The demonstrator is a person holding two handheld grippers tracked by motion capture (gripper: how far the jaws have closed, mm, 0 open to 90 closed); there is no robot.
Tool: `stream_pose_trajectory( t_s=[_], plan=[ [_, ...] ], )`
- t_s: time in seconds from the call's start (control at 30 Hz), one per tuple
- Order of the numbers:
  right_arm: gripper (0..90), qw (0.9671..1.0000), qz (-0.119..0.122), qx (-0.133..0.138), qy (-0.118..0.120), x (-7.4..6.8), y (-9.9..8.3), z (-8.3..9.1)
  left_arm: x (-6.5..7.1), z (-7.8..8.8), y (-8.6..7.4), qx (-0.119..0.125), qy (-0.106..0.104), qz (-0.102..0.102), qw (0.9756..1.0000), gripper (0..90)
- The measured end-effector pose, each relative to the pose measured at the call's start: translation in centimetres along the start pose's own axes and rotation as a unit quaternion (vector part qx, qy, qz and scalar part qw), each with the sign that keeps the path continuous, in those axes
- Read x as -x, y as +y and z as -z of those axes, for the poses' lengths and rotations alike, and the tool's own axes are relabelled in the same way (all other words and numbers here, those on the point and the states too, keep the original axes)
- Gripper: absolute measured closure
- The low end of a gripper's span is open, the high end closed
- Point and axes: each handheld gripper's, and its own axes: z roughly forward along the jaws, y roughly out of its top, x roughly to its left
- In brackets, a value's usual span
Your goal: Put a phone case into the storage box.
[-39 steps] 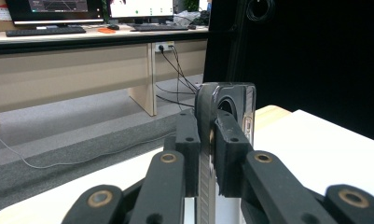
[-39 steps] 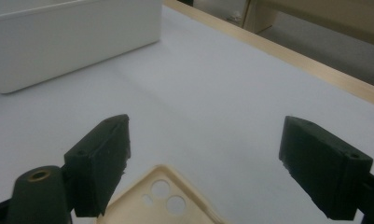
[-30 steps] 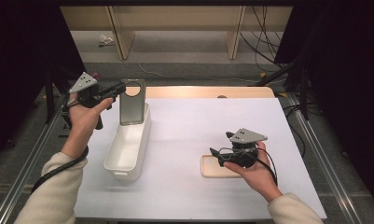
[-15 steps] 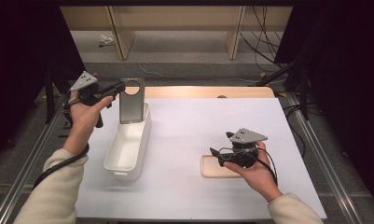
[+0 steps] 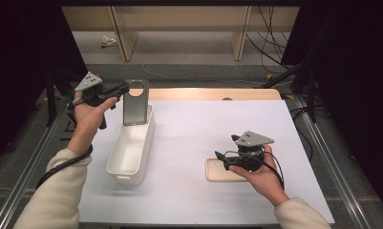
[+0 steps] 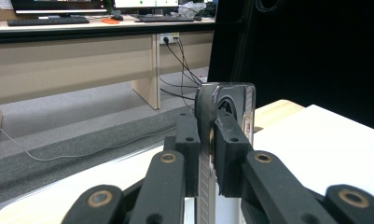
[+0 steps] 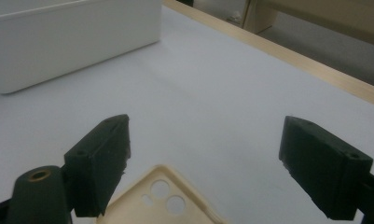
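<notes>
Two phone cases in play here, and going left to right, our left gripper has its jaws clamped on the dark phone case, which compared with a second ago sits a touch lower, its bottom edge now just inside the far end of the white bin, so we'd guess the drop-off is close. Over on the right, our right gripper hasn't budged, jaws spread wide and holding nothing, with the cream phone case flat on the tabletop right below and between them.
</notes>
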Motion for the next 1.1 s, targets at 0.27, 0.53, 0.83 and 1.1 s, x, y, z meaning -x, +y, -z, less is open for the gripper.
stream_pose_trajectory(
  t_s=[0.27, 0.53, 0.83, 1.1],
  plan=[
    [17.4, 1.0000, 0.000, 0.000, 0.000, 0.0, 0.0, 0.0, -0.2, -0.6, -0.1, -0.005, 0.000, -0.002, 1.0000, 81.5],
    [17.4, 1.0000, -0.001, 0.001, 0.000, 0.1, 0.0, 0.0, -0.3, -1.2, -0.1, -0.008, -0.002, 0.000, 1.0000, 81.5],
    [17.4, 1.0000, -0.001, 0.001, 0.000, 0.1, 0.0, 0.0, -0.6, -1.6, -0.2, -0.013, 0.001, 0.001, 0.9999, 81.5],
    [17.4, 1.0000, -0.001, 0.001, 0.000, 0.1, 0.0, 0.0, -1.1, -2.1, -0.8, -0.024, 0.007, 0.006, 0.9997, 81.4]
  ],
)
